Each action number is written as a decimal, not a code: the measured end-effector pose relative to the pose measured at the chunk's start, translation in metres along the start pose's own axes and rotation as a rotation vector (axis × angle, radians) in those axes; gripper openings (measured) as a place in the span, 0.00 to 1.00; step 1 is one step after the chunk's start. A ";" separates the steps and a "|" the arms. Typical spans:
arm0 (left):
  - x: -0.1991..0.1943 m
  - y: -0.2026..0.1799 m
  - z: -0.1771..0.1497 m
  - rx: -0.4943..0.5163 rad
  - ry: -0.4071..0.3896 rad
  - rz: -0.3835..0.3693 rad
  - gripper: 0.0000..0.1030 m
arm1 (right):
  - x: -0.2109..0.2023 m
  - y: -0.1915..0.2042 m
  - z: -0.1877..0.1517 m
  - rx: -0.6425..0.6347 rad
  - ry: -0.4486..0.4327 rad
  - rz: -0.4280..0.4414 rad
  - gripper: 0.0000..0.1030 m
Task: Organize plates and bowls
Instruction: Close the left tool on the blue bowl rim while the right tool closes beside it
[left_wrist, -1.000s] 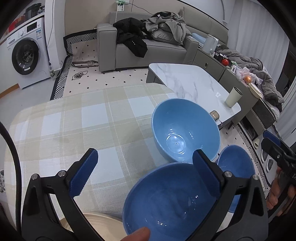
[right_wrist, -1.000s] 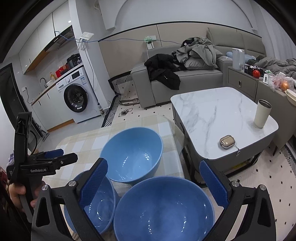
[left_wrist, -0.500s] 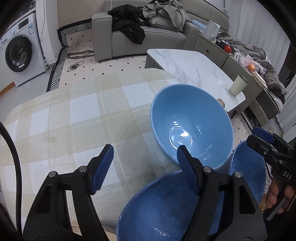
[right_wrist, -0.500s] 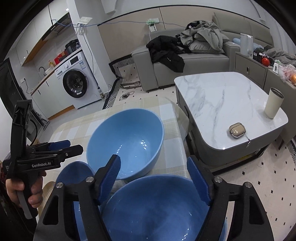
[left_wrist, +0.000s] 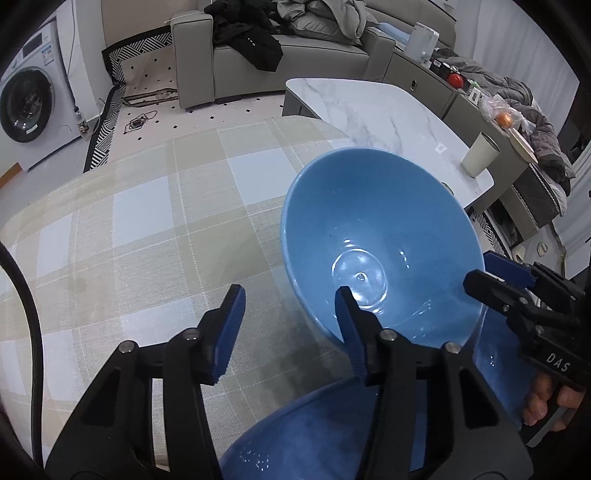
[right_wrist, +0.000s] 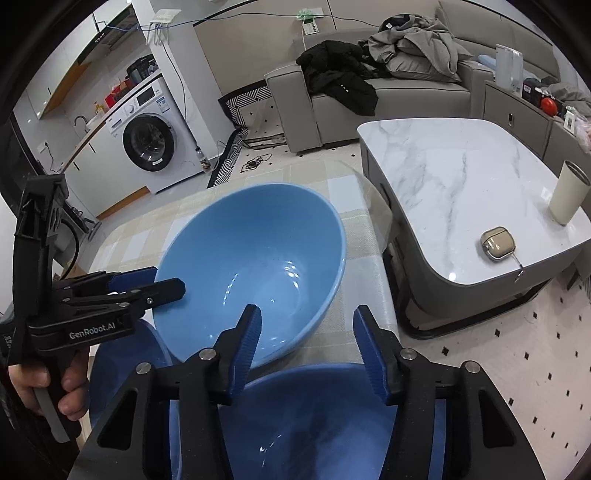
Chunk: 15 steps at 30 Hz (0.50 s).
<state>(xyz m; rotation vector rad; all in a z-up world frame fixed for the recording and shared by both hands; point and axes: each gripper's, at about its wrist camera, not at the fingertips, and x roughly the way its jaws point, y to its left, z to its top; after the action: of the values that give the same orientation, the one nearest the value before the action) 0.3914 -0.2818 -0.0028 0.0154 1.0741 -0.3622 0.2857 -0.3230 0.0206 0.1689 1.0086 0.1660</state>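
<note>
A large blue bowl (left_wrist: 373, 254) (right_wrist: 255, 266) stands on the checked tablecloth (left_wrist: 147, 229). My left gripper (left_wrist: 290, 325) is open and straddles its near-left rim, one finger inside and one outside. My right gripper (right_wrist: 306, 339) is open and straddles its near-right rim the same way. A second blue bowl (left_wrist: 325, 435) sits under the left gripper. A third blue bowl (right_wrist: 314, 417) sits under the right gripper. Each gripper shows in the other's view (left_wrist: 491, 280) (right_wrist: 170, 286).
The tablecloth's far edge (right_wrist: 332, 166) drops to the floor. A marble coffee table (right_wrist: 461, 177) stands to the right with a cream cup (right_wrist: 567, 195) and an earbud case (right_wrist: 498, 243). A sofa (right_wrist: 369, 92) and washing machine (right_wrist: 147, 144) stand behind.
Both grippers have moved forward and down onto the large bowl's rim. Their jaws have narrowed from wide open to a smaller gap.
</note>
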 end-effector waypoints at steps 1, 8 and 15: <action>0.001 -0.001 0.000 0.001 0.003 -0.005 0.41 | 0.001 0.000 0.000 -0.006 -0.001 -0.005 0.49; 0.007 -0.005 0.003 0.010 0.008 -0.024 0.29 | 0.006 0.004 0.001 -0.025 0.025 -0.014 0.39; 0.009 -0.009 0.004 0.021 0.007 -0.036 0.20 | 0.009 0.003 0.003 -0.023 0.042 -0.018 0.28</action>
<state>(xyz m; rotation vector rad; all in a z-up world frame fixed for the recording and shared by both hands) 0.3958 -0.2934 -0.0069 0.0160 1.0789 -0.4058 0.2930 -0.3185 0.0153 0.1355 1.0494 0.1659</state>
